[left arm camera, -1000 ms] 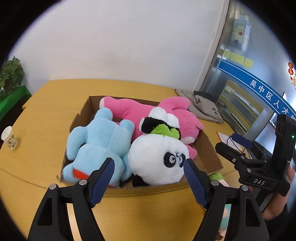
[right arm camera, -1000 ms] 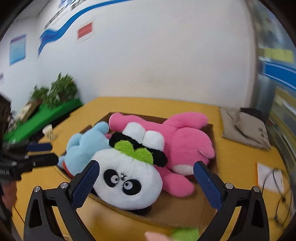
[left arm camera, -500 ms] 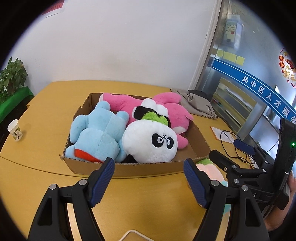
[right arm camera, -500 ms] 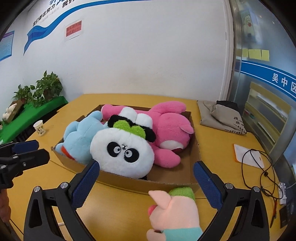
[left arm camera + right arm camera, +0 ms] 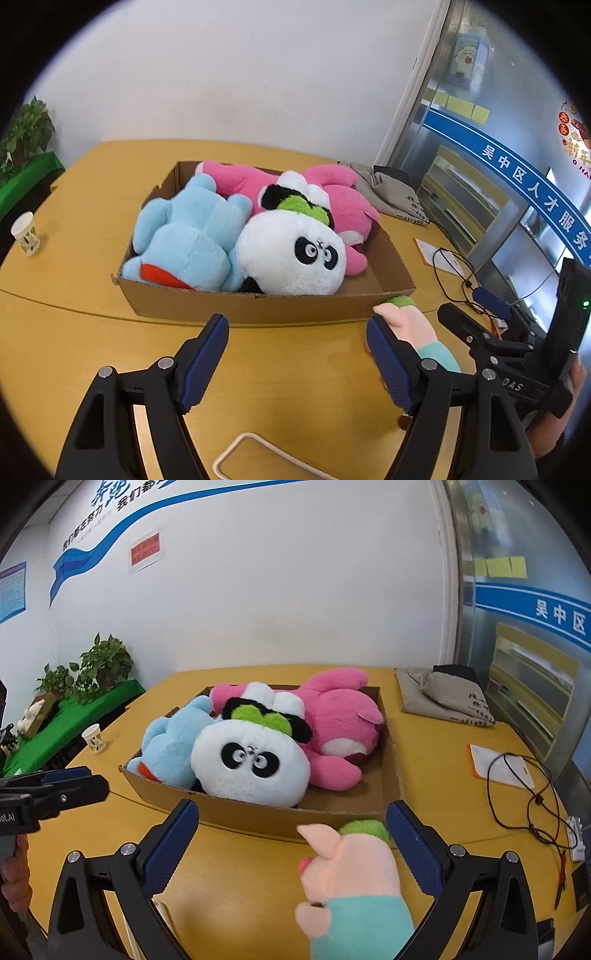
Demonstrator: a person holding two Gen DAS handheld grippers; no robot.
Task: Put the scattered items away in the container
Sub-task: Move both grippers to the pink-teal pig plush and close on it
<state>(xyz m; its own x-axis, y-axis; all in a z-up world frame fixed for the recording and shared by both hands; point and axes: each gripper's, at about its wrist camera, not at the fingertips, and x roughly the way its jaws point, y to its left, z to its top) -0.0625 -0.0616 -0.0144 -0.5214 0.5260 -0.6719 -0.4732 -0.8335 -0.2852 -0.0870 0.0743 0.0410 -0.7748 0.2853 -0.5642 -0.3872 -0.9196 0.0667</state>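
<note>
A shallow cardboard box [image 5: 258, 306] [image 5: 258, 812] on the yellow table holds a blue plush [image 5: 188, 243] [image 5: 166, 749], a panda plush [image 5: 291, 254] [image 5: 251, 764] and a pink plush [image 5: 347, 206] [image 5: 340, 716]. A small pig plush [image 5: 351, 871] [image 5: 413, 332] in a teal top lies on the table just outside the box's near right corner. My right gripper [image 5: 291, 845] is open with the pig plush between its fingers, nearer the right one. My left gripper [image 5: 295, 354] is open and empty in front of the box.
A paper cup [image 5: 25, 236] [image 5: 94, 738] stands on the table at the left. A grey cloth bag [image 5: 447, 698] lies at the back right. A paper sheet with a black cable [image 5: 517, 771] lies at the right. A white cord [image 5: 236, 454] lies near me.
Both grippers have pulled back from the box toward me. The pig plush has come into view and now sits between my right gripper's fingers.
</note>
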